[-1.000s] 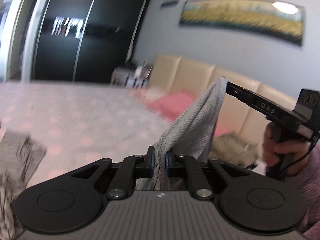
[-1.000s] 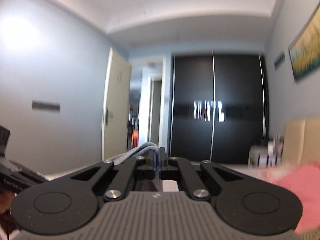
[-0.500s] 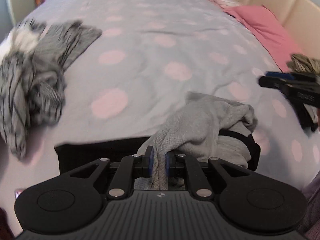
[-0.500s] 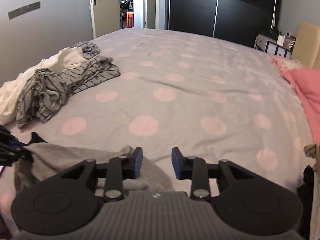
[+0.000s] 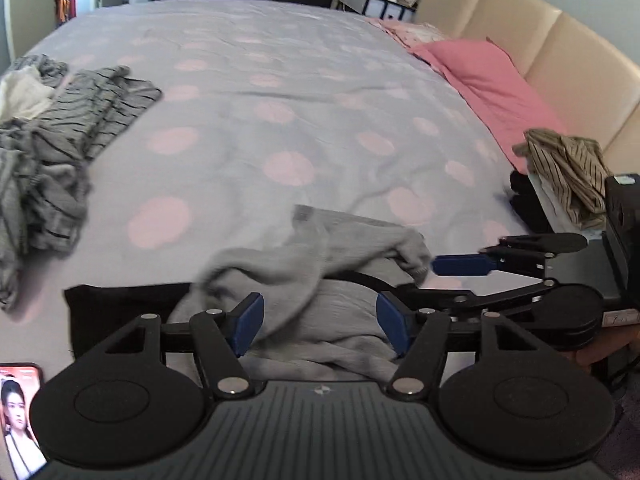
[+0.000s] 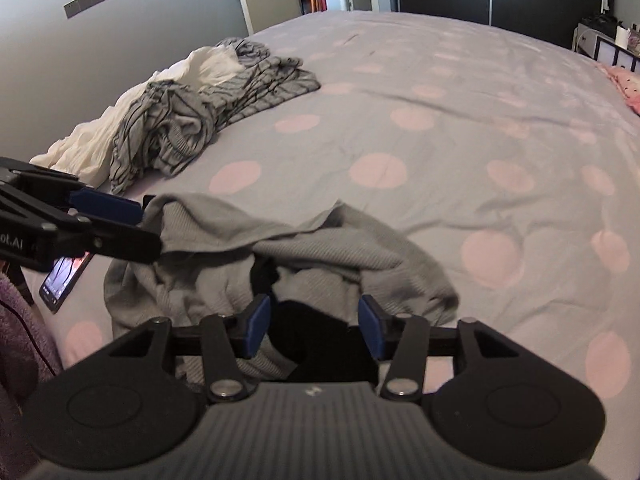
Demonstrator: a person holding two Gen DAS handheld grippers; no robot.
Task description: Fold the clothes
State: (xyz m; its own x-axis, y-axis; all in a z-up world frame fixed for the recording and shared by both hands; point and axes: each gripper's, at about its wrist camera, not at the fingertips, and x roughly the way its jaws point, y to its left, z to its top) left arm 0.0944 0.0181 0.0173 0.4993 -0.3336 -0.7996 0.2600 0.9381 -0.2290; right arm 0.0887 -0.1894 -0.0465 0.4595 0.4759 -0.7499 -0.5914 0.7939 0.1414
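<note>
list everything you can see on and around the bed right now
grey garment: one, light grey, crumpled at the near bed edge, over a black garment
clothes pile: one, striped grey and white, left side
bedspread: one, lilac with pink dots
pillow: one, pink, by the beige headboard
striped garment: one, olive, right edge
phone: one, screen lit, near left
left tongs: opening, over the grey garment, gripping nothing
right tongs: opening, gripping nothing
</note>
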